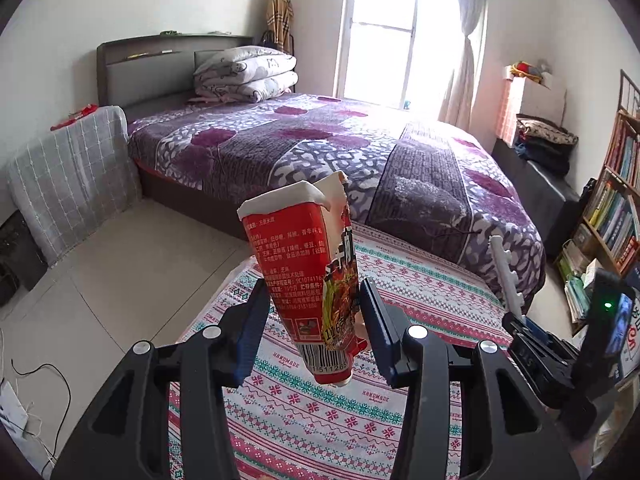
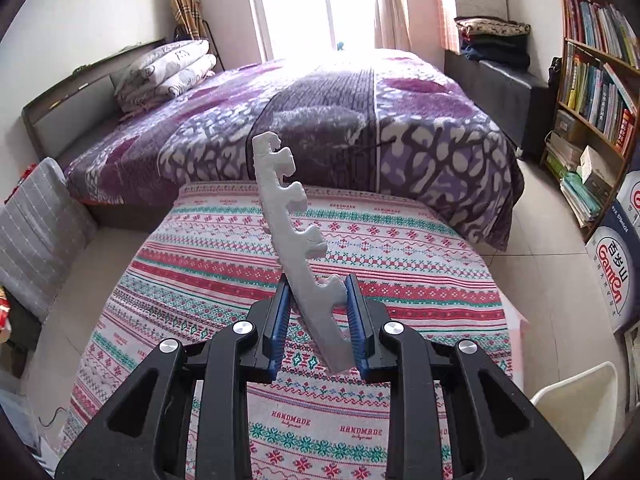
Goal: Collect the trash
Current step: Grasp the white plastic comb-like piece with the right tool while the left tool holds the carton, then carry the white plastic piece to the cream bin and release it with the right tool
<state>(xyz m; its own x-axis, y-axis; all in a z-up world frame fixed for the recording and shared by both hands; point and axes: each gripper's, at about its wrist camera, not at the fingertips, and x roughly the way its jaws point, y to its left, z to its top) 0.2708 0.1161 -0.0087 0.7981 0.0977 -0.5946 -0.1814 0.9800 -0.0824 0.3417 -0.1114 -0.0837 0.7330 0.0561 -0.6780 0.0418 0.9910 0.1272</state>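
We saw daylight pour through the window, blowing it out white and glaring across the bed. Focus stayed sharp; fisheye bending and dark vignetting marked the corners.

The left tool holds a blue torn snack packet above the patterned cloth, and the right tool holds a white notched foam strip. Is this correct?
Not quite: the torn snack packet in the left tool is red, not blue, as the left wrist view shows. The rest holds: it hangs above the patterned cloth, and the right tool holds the white notched foam strip.
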